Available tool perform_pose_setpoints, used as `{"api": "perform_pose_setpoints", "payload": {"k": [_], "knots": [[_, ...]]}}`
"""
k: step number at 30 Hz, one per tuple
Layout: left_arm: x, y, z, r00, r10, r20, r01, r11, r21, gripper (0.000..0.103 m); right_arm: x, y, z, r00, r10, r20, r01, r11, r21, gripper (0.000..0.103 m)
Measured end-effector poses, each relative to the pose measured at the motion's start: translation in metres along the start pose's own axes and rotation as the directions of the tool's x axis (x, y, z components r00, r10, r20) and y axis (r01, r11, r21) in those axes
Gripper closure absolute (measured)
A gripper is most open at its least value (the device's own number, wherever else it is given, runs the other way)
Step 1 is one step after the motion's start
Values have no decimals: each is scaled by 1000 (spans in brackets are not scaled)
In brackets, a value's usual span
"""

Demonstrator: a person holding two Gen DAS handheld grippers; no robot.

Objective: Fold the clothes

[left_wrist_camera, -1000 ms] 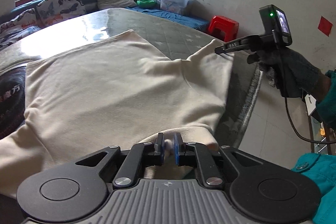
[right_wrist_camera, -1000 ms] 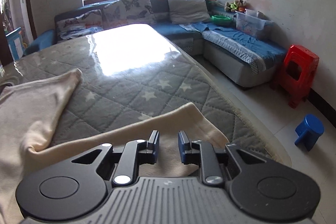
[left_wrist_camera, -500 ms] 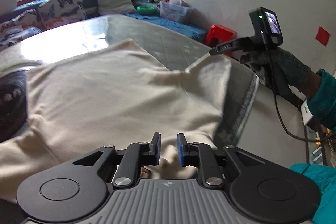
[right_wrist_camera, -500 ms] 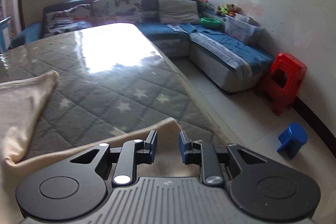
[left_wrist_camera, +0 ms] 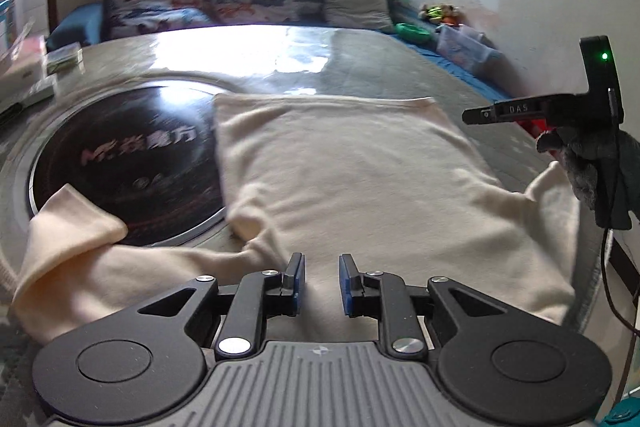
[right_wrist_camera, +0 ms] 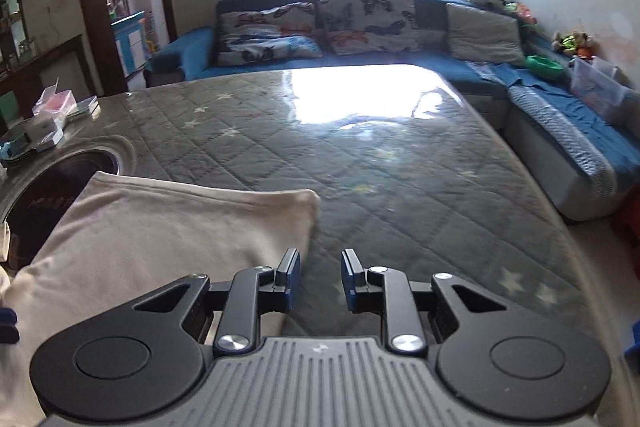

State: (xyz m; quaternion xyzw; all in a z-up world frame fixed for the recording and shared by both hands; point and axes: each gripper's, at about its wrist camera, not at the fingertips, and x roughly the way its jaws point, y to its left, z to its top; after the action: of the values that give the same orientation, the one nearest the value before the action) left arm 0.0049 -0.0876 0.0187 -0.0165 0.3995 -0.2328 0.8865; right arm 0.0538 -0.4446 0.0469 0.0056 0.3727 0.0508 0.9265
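My left hand-held gripper [left_wrist_camera: 321, 279] hung low over the near edge of the cream garment [left_wrist_camera: 360, 187], its blue-padded fingers [left_wrist_camera: 297, 279] parted with nothing between them, only cloth lying beneath the gap. My right hand-held gripper [right_wrist_camera: 320, 281] was likewise spread apart and held nothing; it hovered over the grey quilted table [right_wrist_camera: 400, 187], just beside the garment's right edge, with its left finger above the cloth. From the left wrist view that same gripper appeared at the right, raised above the garment's right side, gripped in my dark-gloved hand [left_wrist_camera: 600, 167], a green light showing on its housing.

The garment lay spread across the table, its far hem straight and flat. One sleeve [left_wrist_camera: 72, 227] trailed off to the left, its cuff resting on the round black inset [left_wrist_camera: 120, 163] set into the table. The other sleeve bunched up at the right rim of the table. A blue sofa [right_wrist_camera: 400, 55] with butterfly cushions [right_wrist_camera: 368, 15] stood beyond the table.
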Motion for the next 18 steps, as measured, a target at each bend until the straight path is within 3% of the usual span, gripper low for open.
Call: {"api": "perform_pose_setpoints", "payload": {"k": [11, 18], "knots": [[-3, 16, 8, 1000, -9, 26, 11, 998, -65, 83, 57, 5, 22, 998, -15, -65, 17, 999, 28, 83], [-15, 22, 3, 999, 12, 47, -7, 995, -97, 83, 76, 19, 34, 997, -52, -55, 50, 998, -41, 83]]}}
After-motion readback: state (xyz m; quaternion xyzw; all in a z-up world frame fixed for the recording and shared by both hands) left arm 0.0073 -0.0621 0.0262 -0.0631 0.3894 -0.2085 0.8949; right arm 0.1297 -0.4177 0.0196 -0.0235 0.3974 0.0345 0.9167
